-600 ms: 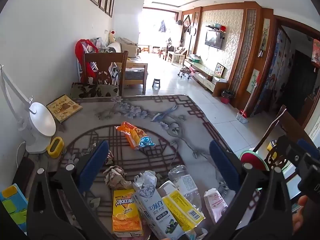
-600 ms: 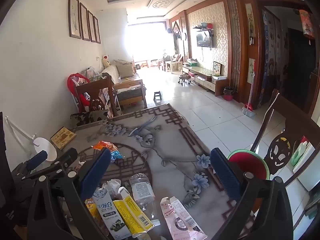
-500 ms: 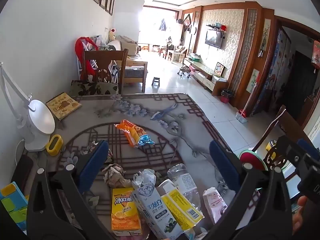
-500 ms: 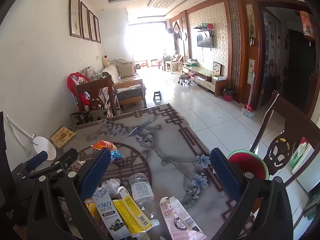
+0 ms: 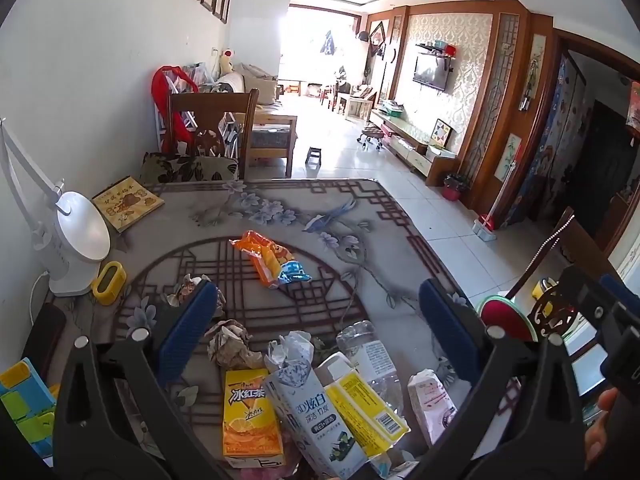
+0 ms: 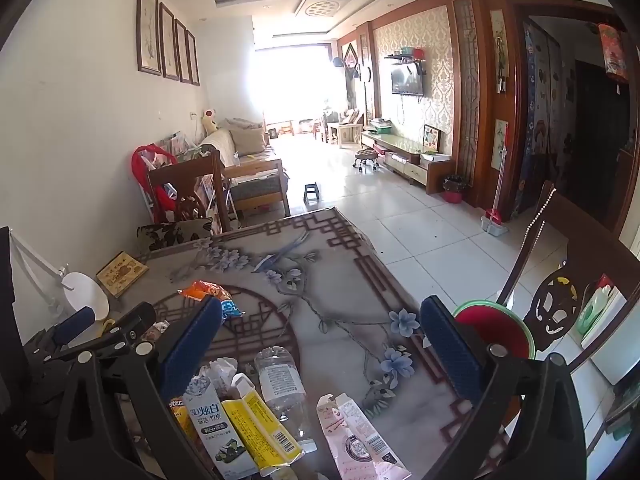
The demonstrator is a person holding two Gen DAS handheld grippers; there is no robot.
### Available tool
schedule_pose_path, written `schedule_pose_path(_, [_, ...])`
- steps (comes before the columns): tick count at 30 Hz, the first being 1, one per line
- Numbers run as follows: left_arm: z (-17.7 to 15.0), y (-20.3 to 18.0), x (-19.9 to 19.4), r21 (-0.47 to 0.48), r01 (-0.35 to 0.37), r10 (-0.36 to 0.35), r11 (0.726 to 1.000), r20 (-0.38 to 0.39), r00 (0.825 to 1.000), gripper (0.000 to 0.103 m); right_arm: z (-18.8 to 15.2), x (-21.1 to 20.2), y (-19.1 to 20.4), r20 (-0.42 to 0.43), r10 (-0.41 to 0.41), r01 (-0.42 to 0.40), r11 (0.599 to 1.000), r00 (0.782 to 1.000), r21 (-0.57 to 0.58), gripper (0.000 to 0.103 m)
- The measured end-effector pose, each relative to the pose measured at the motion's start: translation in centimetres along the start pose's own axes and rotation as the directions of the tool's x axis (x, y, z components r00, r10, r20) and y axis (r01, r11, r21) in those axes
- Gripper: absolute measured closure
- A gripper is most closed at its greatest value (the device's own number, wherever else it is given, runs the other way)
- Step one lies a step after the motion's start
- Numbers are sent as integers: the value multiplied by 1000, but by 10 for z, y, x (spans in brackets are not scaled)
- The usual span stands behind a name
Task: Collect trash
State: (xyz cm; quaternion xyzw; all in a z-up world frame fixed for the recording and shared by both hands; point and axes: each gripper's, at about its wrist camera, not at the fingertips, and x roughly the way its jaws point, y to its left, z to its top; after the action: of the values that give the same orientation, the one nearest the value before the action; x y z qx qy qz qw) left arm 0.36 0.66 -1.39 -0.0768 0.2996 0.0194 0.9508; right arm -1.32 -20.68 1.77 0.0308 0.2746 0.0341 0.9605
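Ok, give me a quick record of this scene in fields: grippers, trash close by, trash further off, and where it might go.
left gripper: open, empty
right gripper: open, empty
near trash: orange carton, white box, yellow box, pink carton, bottle, crumpled paper
far trash: snack wrapper
likely bin: red bucket, beside table

The floral-patterned table (image 5: 360, 216) carries cartons (image 5: 248, 412), a bottle (image 5: 372, 356), wrappers (image 5: 268, 258), crumpled paper (image 5: 230, 342).

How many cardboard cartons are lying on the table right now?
4: orange tea carton, white toothpaste box, yellow box, all side by side; pink carton farthest right. More may lie below the frame.
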Motion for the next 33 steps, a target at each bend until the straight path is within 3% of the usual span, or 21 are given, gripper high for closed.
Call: schedule_pose_path(33, [-4, 7, 5, -12, -27, 26, 1000, -38, 999, 4, -2, 4, 0, -30, -34, 34, 999, 999, -6, 7])
